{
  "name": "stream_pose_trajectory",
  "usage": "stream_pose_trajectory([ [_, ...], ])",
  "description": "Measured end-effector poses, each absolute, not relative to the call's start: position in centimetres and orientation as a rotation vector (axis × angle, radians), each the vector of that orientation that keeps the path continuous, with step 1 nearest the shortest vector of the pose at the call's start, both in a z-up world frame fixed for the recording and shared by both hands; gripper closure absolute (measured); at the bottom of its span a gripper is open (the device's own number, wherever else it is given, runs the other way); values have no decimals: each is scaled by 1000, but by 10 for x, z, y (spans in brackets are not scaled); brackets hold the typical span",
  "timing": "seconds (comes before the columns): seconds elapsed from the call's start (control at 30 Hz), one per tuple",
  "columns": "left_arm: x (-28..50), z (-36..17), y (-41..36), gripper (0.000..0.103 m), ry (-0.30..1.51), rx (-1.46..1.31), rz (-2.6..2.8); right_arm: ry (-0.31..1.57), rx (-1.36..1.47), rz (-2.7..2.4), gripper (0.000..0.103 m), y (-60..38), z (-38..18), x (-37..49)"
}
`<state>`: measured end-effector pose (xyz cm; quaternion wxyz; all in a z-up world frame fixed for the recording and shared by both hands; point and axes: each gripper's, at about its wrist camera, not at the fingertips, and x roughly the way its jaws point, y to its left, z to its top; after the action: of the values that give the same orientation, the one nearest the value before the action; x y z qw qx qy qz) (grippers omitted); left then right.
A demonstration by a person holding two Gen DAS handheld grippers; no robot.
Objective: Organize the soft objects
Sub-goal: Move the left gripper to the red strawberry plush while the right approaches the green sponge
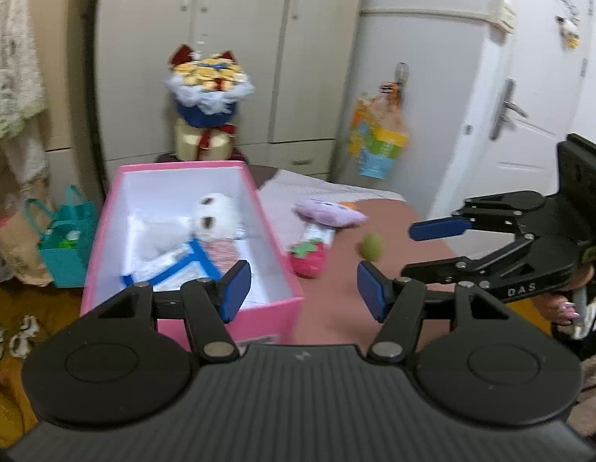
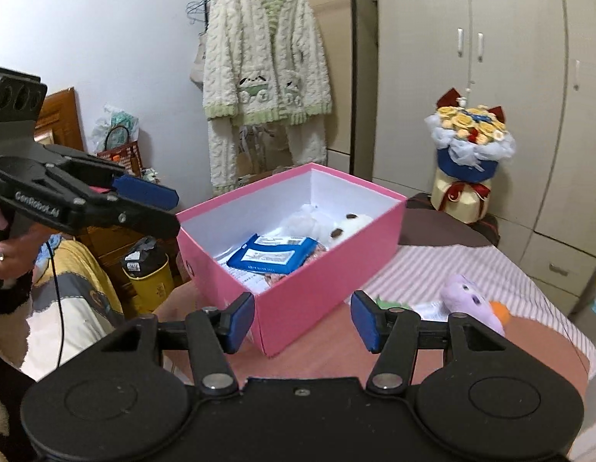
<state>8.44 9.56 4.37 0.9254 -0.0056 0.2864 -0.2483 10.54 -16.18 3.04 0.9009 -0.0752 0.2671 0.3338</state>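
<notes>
Plainly, at that moment:
Left gripper: its blue pads stood apart with nothing between them; it hung above the near corner of the box, clear of every toy.
Right gripper: jaws likewise parted and empty, over the table's edge just in front of the box.
Pink box: an open cardboard box with a white inside, it sat on the table.
Box contents: a white plush with dark brown patches lay toward the far end, and a blue pack of wipes lay on papers nearer the front.
Purple plush: it lay on the table outside the box, to its right, with an orange tip at one end.
Strawberry plush: red with a green leaf, it rested just beside the box's right wall, close under the purple plush.
Green ball: small and blurred, it lay on the table to the right of the strawberry plush.
Table: a reddish-brown top, partly covered by a striped cloth.
Surroundings: a bouquet stood behind the box, before pale wardrobes.
</notes>
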Motion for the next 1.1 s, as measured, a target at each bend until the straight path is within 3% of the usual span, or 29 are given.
stream_pose_trajectory([
  [0.33, 83, 38, 32, 42, 596, 46, -587, 514, -133, 621, 37, -204, 22, 86],
  [0.43, 87, 34, 12, 42, 585, 76, -582, 469, -129, 577, 30, -219, 14, 86],
  [1.1, 159, -44, -56, 39, 577, 150, -384, 542, -215, 402, 27, -252, -48, 148],
])
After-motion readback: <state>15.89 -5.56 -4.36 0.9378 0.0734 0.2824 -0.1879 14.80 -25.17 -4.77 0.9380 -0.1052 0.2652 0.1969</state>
